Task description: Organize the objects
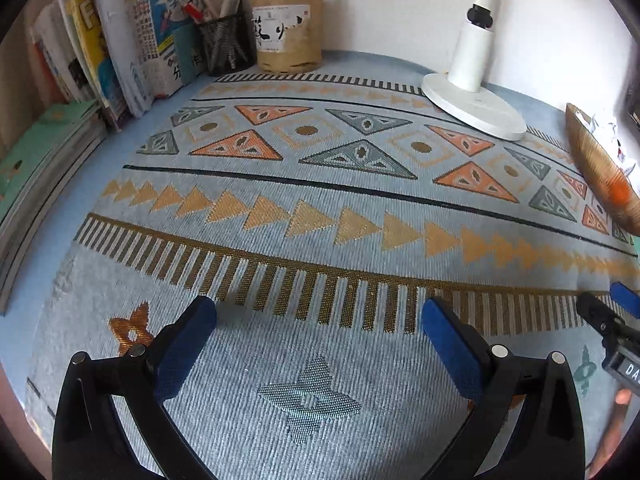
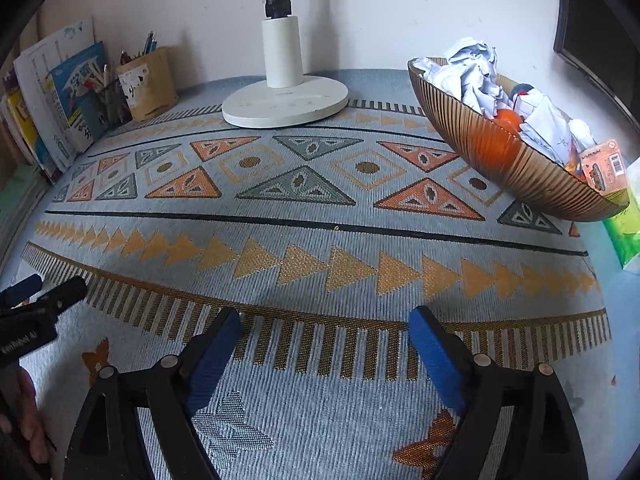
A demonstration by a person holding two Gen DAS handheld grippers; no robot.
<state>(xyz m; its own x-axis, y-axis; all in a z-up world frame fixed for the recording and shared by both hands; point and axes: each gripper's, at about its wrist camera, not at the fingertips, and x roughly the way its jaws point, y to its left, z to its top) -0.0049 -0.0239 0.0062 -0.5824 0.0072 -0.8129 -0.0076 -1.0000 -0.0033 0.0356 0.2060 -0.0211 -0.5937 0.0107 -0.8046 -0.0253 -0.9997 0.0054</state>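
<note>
- The amber bowl [image 2: 516, 168], heaped with crumpled paper [image 2: 476, 76] and small items, is sitting at the far right of the patterned cloth [image 2: 320, 208], its long axis running diagonally away from me.
- I'm holding the right gripper [image 2: 324, 344] wide and empty; the bowl is lying ahead and to its right.
- I'm holding the left gripper [image 1: 320, 332] wide and empty too, but farther off, so I judge the right hand nearer.

So the lamp [image 2: 285, 106] sits at the back of the counter [image 2: 320, 224], pen holders [image 1: 288, 34] and books [image 1: 168, 32] off to its left, bowl [image 2: 512, 160] of crumpled paper [image 2: 476, 76] on the right, both tongs up front.
</note>
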